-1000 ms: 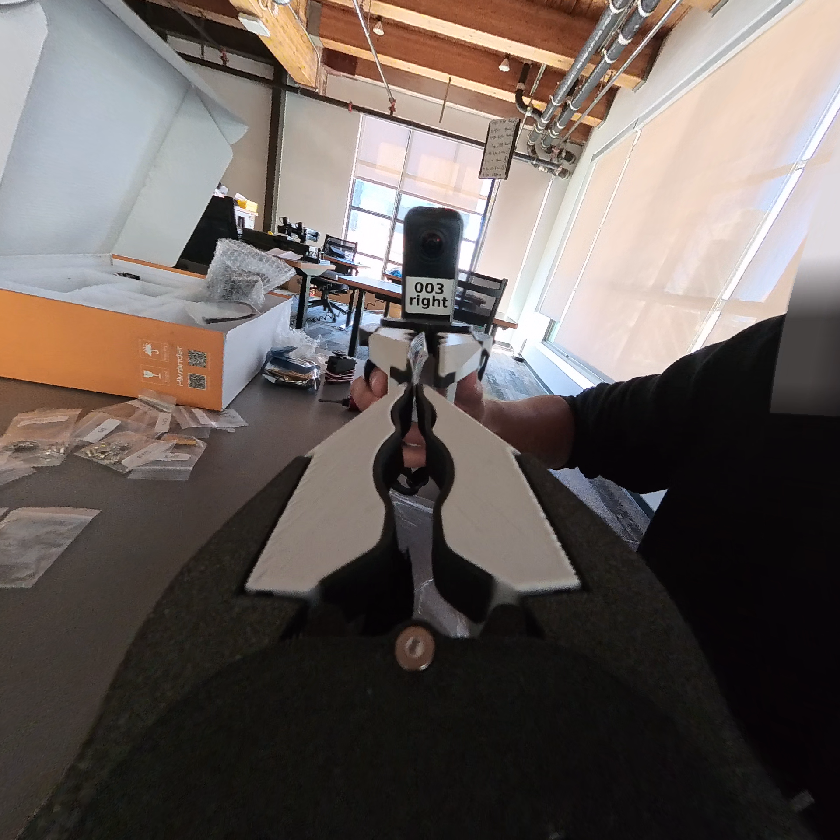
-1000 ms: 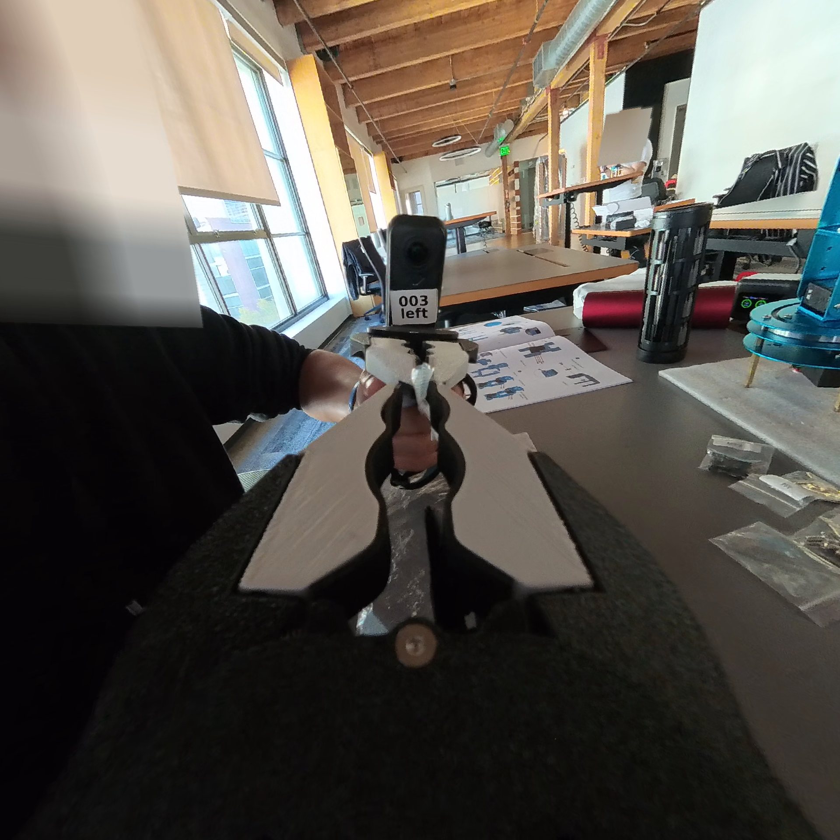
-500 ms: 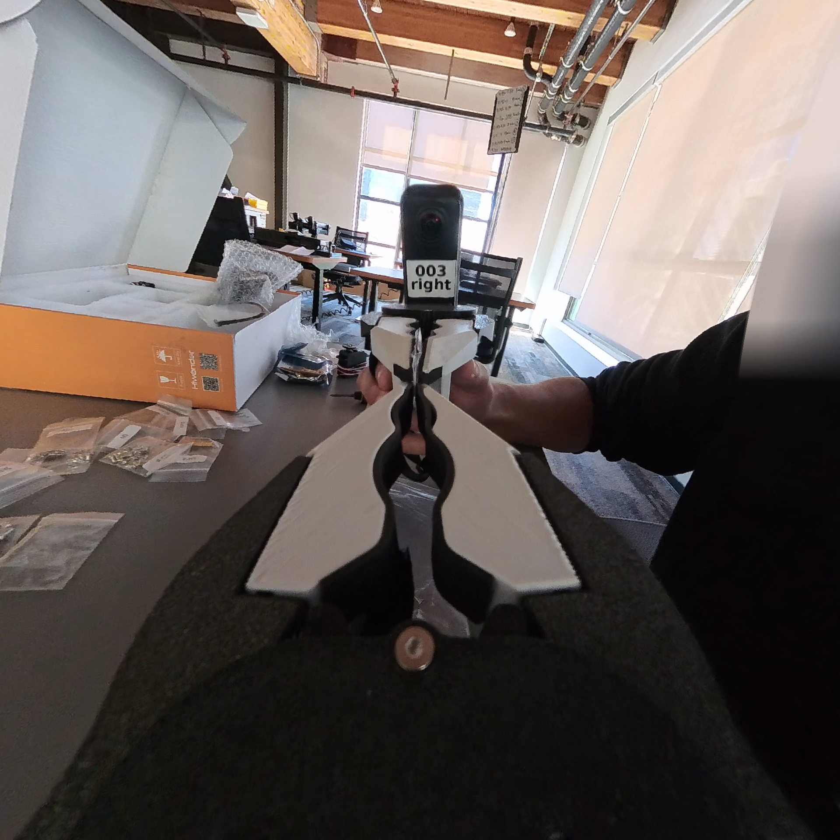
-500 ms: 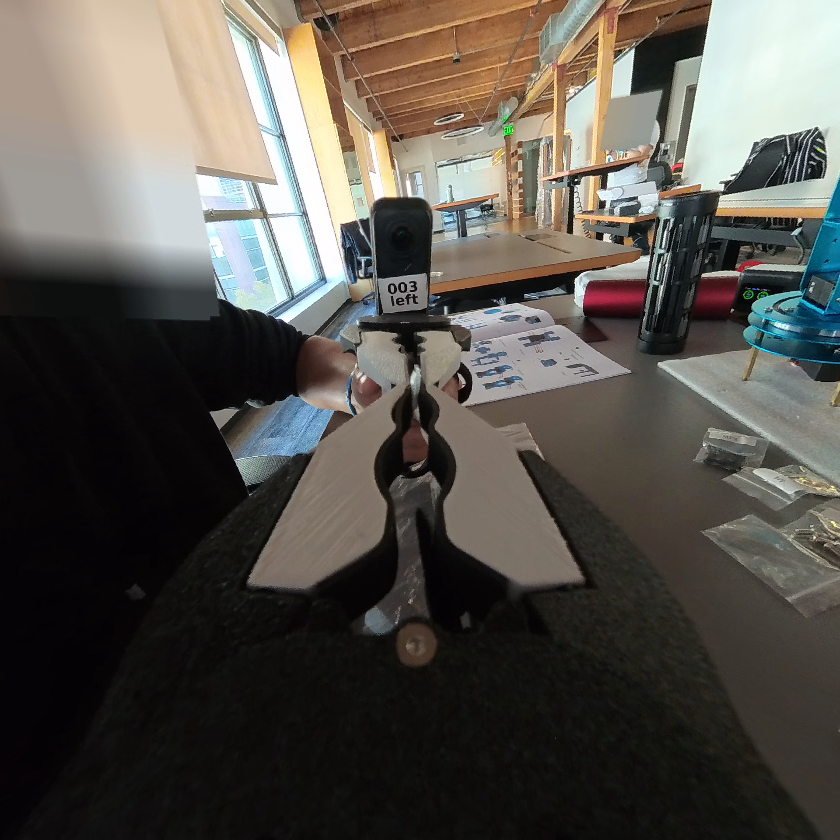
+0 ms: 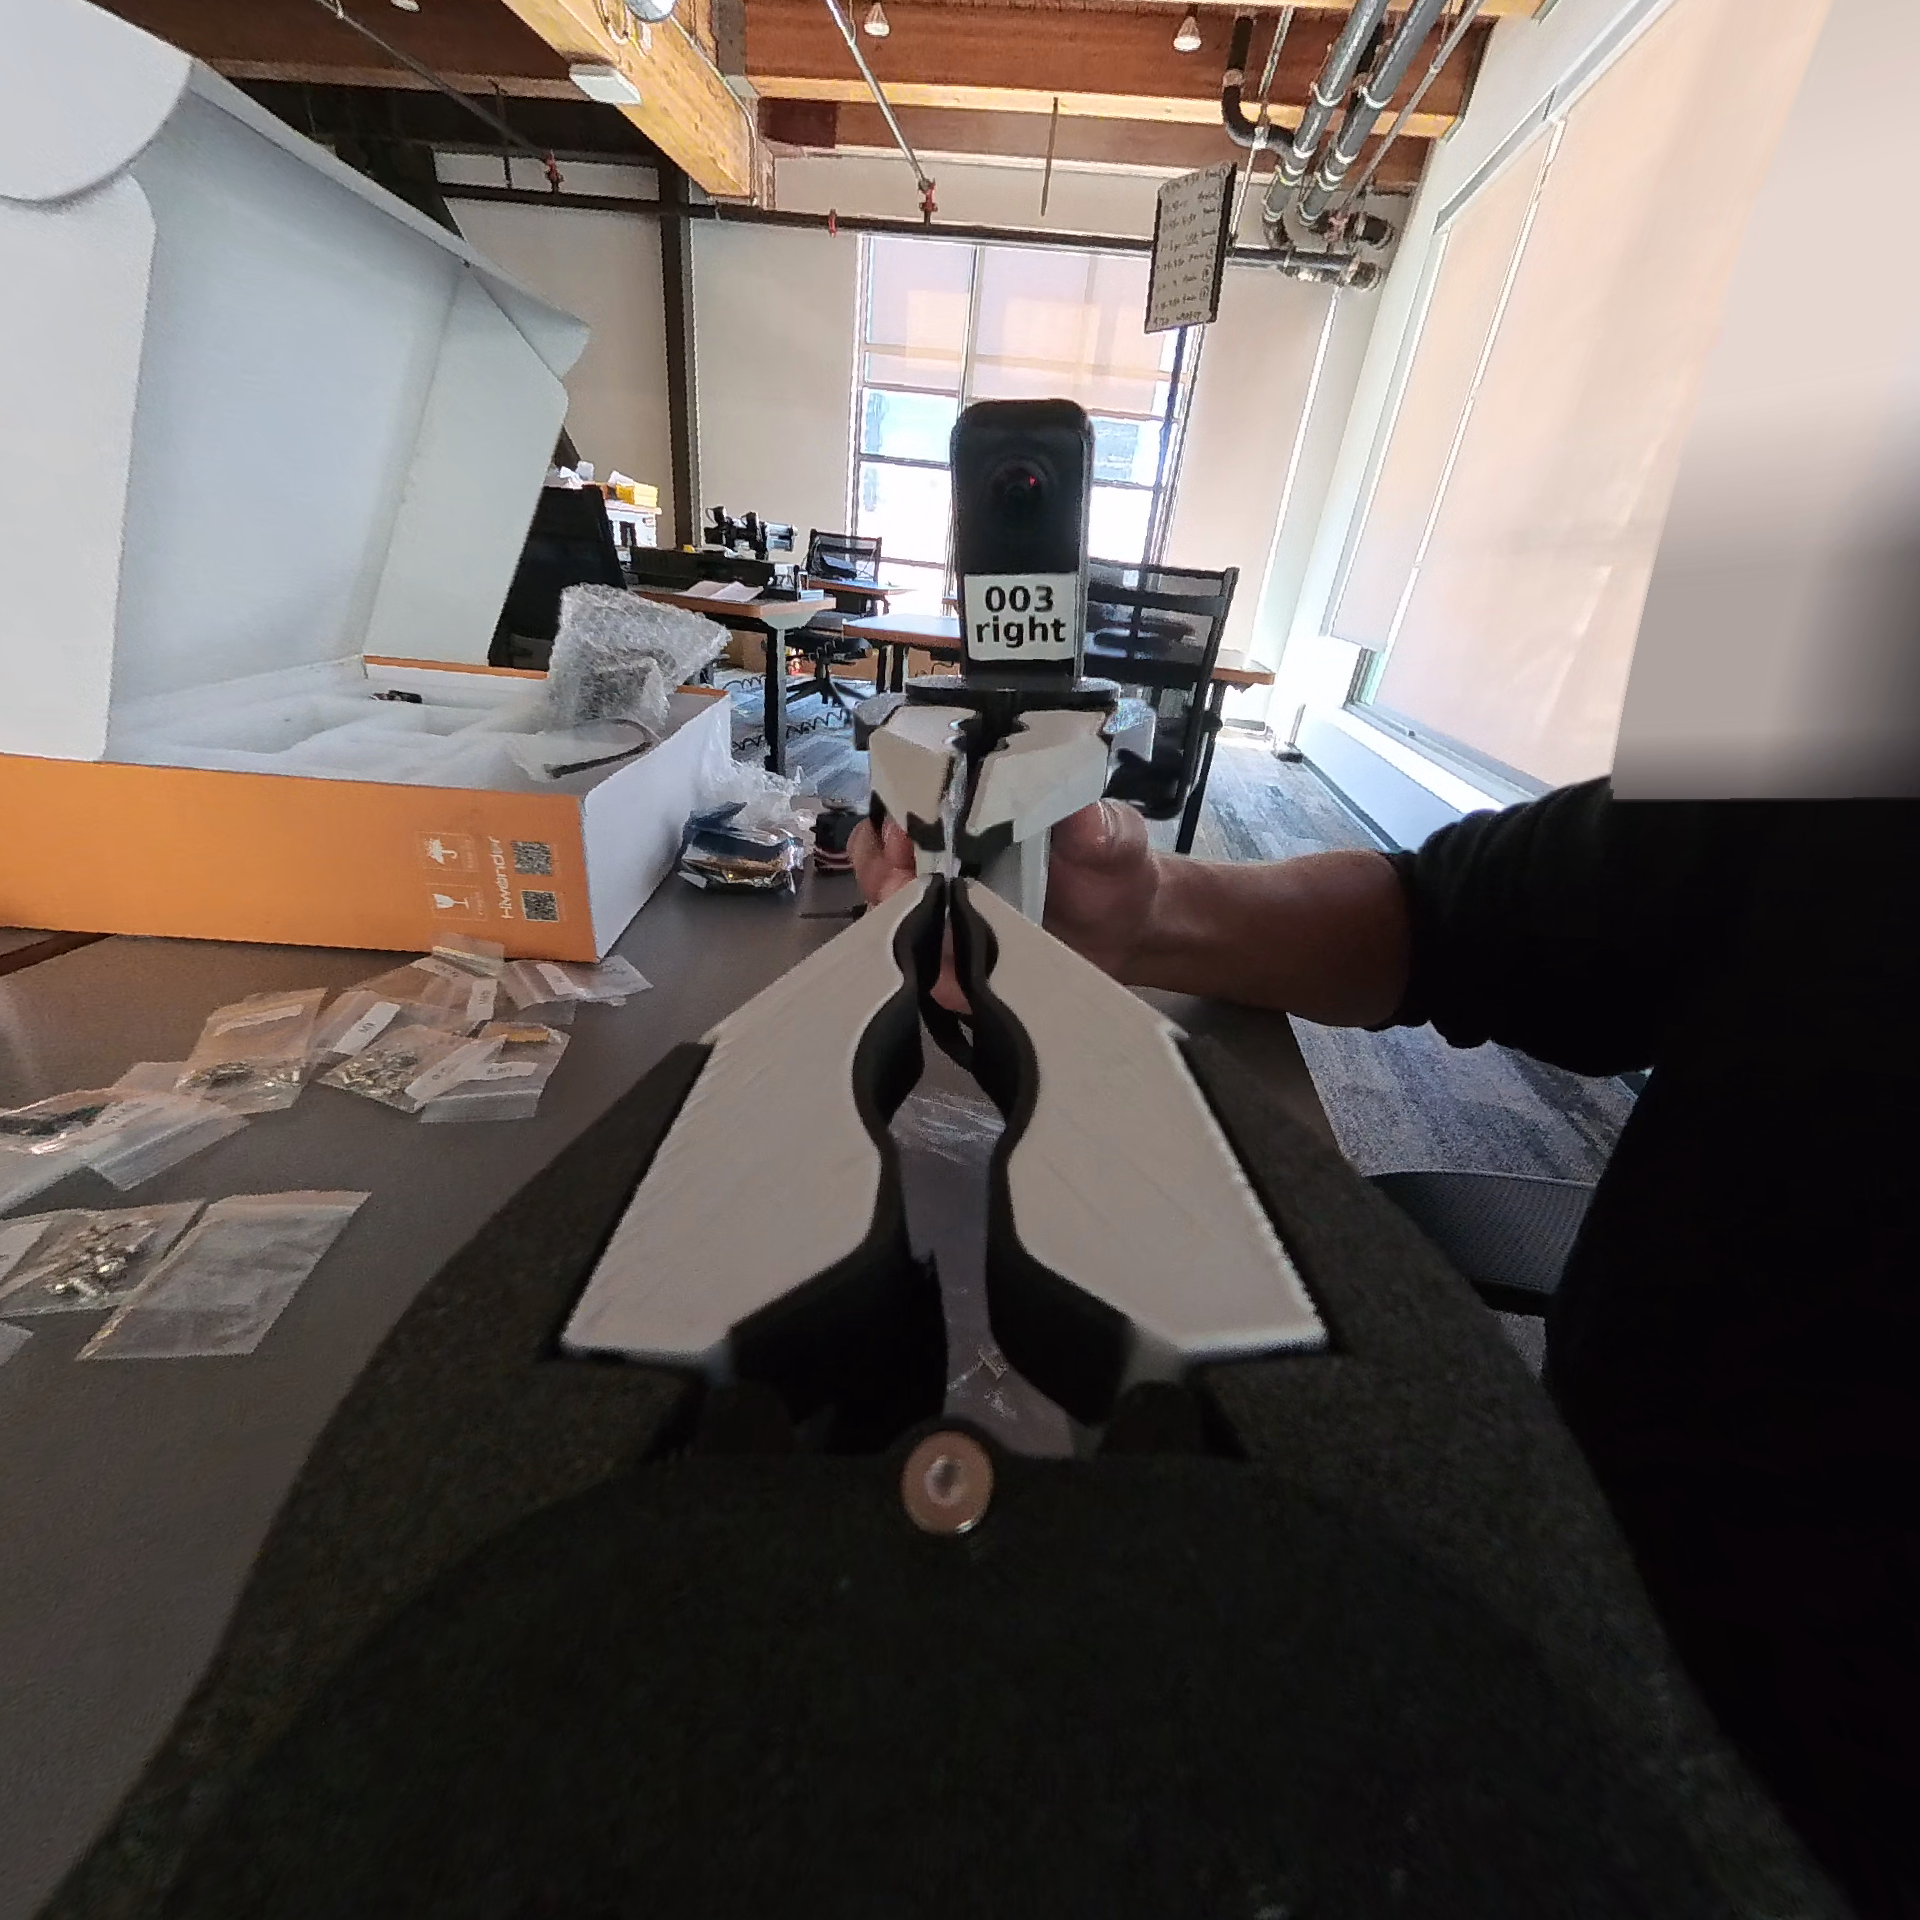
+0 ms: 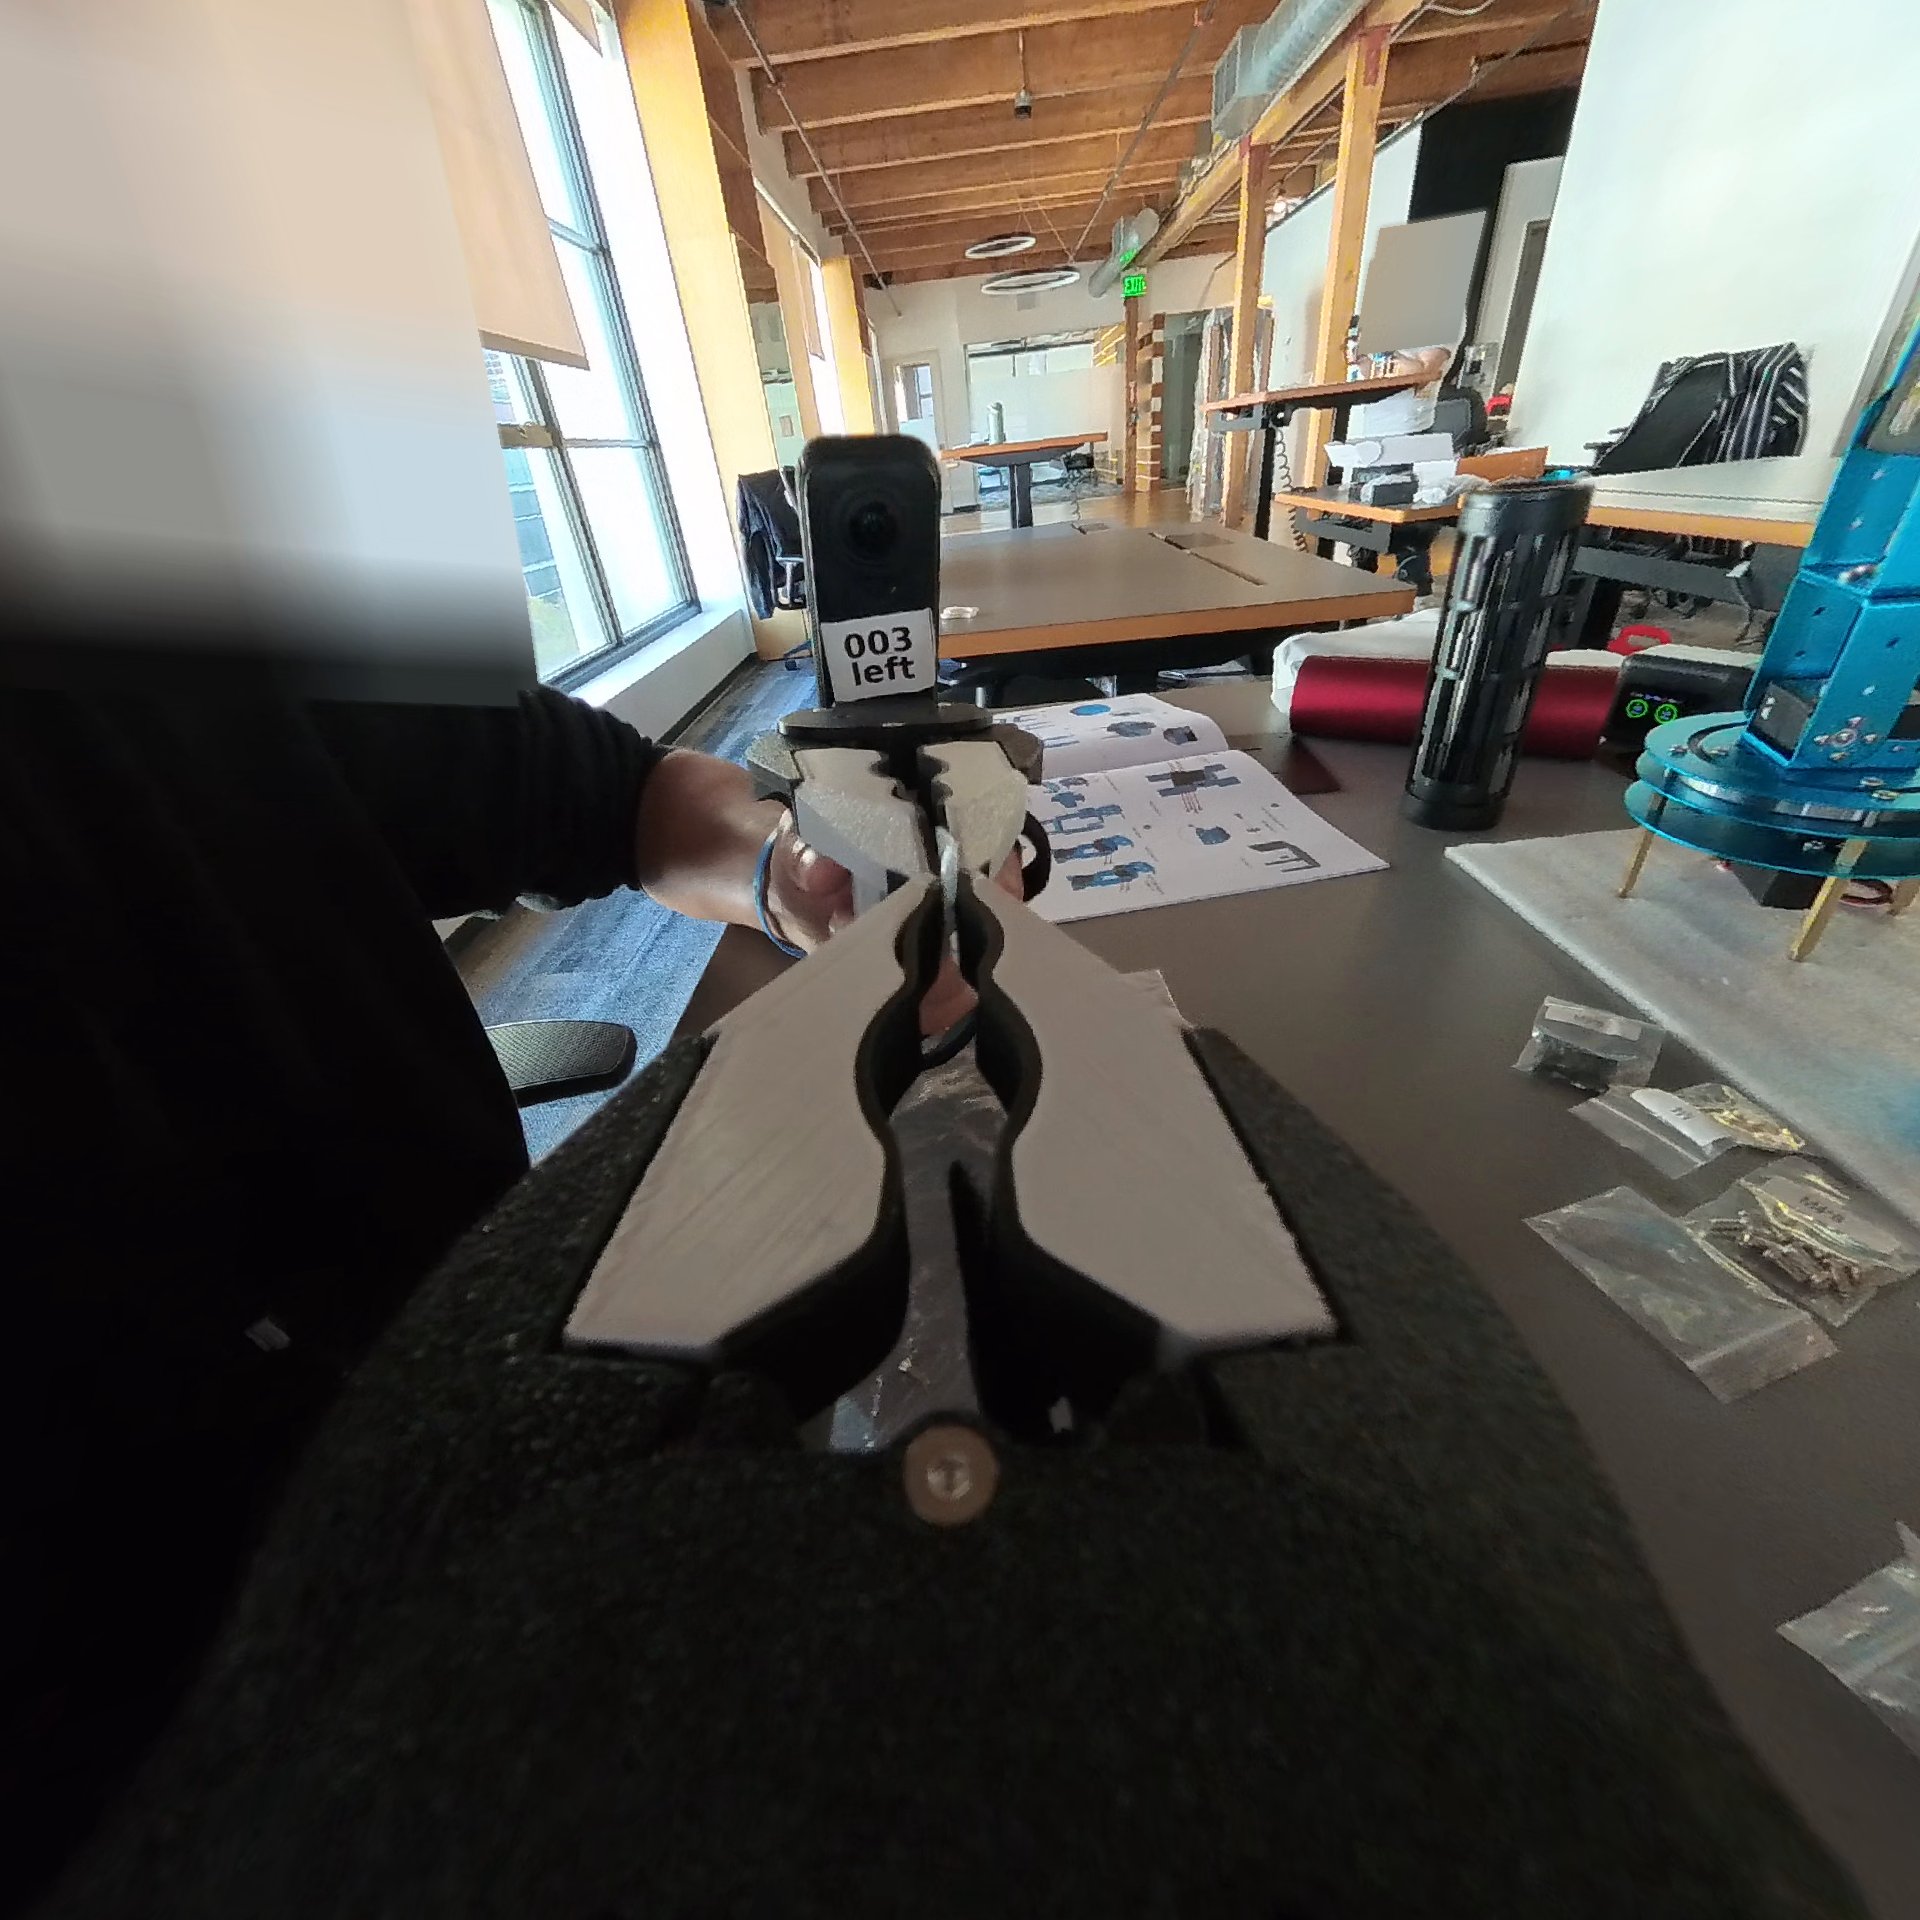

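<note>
Between both tongs (image 5: pixel 948 902), bag (image 5: pixel 945 1132) tauter than before

Sunlit loft office: timber ceiling beams (image 6: pixel 1039 114), tall windows (image 6: pixel 592 468), dark desks (image 6: pixel 1143 582).

Since a second ago the two grippers have drawn closer, tip to tip: the left gripper (image 5: pixel 948 906) and right gripper (image 6: pixel 943 902) now almost meet, both clamped on the same small clear plastic bag (image 5: pixel 948 831), which is squeezed into a shorter span between them than before.
</note>
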Demonstrator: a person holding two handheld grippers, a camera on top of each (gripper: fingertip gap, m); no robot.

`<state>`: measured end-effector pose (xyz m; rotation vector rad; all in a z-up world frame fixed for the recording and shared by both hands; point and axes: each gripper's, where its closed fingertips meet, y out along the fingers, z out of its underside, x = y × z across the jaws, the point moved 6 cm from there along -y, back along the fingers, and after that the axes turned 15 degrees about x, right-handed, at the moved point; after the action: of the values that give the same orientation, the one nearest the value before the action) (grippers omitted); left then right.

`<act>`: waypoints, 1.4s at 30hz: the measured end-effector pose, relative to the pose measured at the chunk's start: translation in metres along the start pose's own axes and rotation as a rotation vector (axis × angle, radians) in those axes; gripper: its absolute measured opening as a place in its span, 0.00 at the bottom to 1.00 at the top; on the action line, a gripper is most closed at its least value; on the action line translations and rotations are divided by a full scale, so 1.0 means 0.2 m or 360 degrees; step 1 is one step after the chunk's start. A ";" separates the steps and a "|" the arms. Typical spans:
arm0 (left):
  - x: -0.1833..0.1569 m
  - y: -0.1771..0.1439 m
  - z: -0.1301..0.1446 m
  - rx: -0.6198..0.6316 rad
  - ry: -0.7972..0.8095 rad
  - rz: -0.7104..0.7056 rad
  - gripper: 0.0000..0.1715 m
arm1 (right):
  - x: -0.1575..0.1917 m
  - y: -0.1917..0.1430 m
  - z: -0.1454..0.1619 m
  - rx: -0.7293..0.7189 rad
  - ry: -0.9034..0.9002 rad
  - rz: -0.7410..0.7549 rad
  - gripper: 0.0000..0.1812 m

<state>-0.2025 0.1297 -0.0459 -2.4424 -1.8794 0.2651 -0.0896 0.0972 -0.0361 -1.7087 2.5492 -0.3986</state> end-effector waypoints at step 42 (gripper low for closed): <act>-0.05 -0.01 0.00 0.0156 0.0282 0.0016 0.00 | 0.05 -0.06 -0.02 0.0251 -0.0226 -0.0009 0.00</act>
<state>-0.2076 0.1206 -0.0442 -2.3278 -1.7399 0.1327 -0.0837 0.0842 -0.0285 -1.6277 2.3473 -0.4479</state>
